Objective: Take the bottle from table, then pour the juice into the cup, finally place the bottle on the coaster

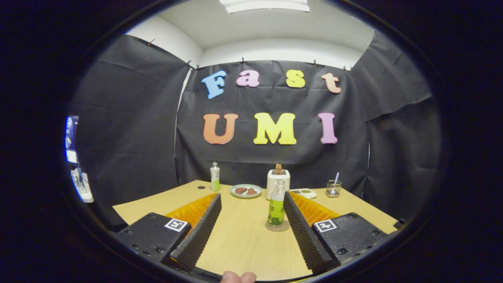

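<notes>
Standing upright just right of the frame's centre, the bottle (277, 204) is clear with a green label and rests on a round coaster (277, 226) on the wooden table (243, 243). It sits between the two fingers but close against the inner face of the right one; whether it touches that face cannot be told.

Gripper (251, 204): fingers spread wide, holding nothing. Each finger is a black ribbed pad backed by orange, rising from a black block with a square marker, in the lower part of the frame. The left finger stands well apart from the bottle.

Fingertips of a person (237, 277): visible at the bottom centre edge, below the table's near side.

Items beyond the bottle, along the far edge of the table in mid-frame:
- Plate (246, 191), pale, round, holding two brown pieces, left of the bottle.
- White and green bottle (215, 177), upright, further left, near the table's far left corner.
- Toaster (278, 179), white, directly behind the bottle, with something brown standing out of its top.
- Flat white and green object (303, 192), right of the toaster; too small to identify.
- Wire mesh holder (333, 188), further right, with a thin white stick standing in it.

No cup can be made out with certainty.
</notes>
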`<action>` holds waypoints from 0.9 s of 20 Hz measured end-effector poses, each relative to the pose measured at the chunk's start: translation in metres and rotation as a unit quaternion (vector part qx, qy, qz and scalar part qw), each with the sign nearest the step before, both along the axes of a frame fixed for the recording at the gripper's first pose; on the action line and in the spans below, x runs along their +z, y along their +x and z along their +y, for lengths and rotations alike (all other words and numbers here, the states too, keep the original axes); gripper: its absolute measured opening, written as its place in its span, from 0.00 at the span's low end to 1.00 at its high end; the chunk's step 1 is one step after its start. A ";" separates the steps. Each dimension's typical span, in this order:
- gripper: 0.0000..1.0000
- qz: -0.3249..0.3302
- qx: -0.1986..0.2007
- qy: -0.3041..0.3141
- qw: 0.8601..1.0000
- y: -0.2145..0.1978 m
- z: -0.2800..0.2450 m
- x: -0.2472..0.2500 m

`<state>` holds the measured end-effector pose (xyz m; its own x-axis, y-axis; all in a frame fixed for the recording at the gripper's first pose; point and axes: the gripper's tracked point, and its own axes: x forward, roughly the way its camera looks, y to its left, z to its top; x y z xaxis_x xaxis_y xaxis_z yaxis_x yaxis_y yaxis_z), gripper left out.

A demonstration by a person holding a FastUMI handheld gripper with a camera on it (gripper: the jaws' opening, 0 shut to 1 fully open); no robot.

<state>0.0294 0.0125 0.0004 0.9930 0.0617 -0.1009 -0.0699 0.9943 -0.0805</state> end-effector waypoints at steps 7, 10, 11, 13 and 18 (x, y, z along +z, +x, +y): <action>1.00 0.008 -0.002 0.005 1.000 -0.001 -0.001 -0.007; 1.00 0.005 -0.002 0.004 1.000 0.000 -0.003 -0.004; 1.00 0.005 -0.001 0.004 1.000 0.001 -0.003 -0.005; 1.00 0.001 -0.002 0.006 1.000 0.000 -0.005 -0.003; 1.00 -0.004 0.006 0.008 1.000 -0.003 -0.002 -0.003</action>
<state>0.0268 0.0108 -0.0021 0.9930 0.0744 -0.0921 -0.0805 0.9946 -0.0651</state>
